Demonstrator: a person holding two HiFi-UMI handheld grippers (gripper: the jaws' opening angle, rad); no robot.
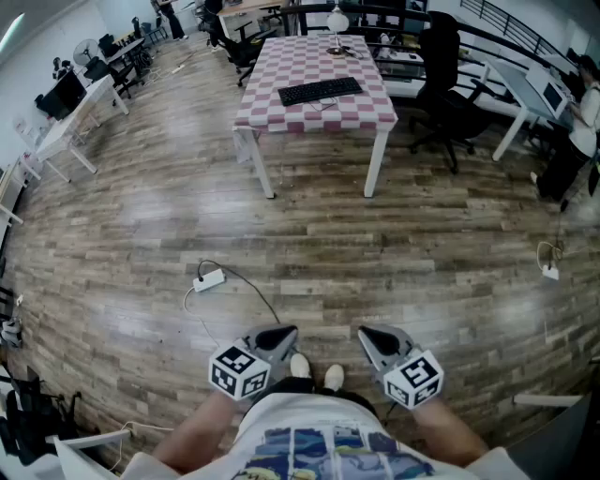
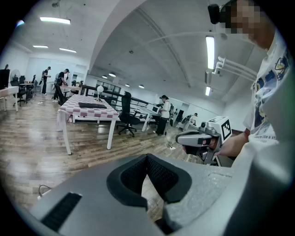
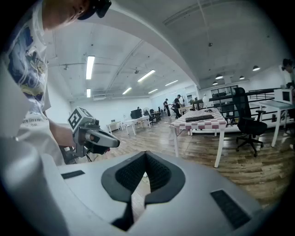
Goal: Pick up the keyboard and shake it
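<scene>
A black keyboard [image 1: 320,91] lies on a table with a pink-and-white checked cloth [image 1: 281,112], far off across the wooden floor. It also shows small in the left gripper view as the keyboard [image 2: 92,105] and in the right gripper view as the keyboard [image 3: 199,118]. Both grippers hang low in front of the person's body, well away from the table. My left gripper [image 1: 284,331] is shut with nothing in it, its jaws meeting at the tip in its own view [image 2: 147,157]. My right gripper [image 1: 366,332] is shut and empty too, as its own view [image 3: 145,155] shows.
A white power strip [image 1: 210,278] with a cable lies on the floor just ahead to the left. A black office chair [image 1: 441,103] stands right of the table, and a lamp [image 1: 337,19] stands at its far end. White desks [image 1: 75,117] line the left side. People stand far back.
</scene>
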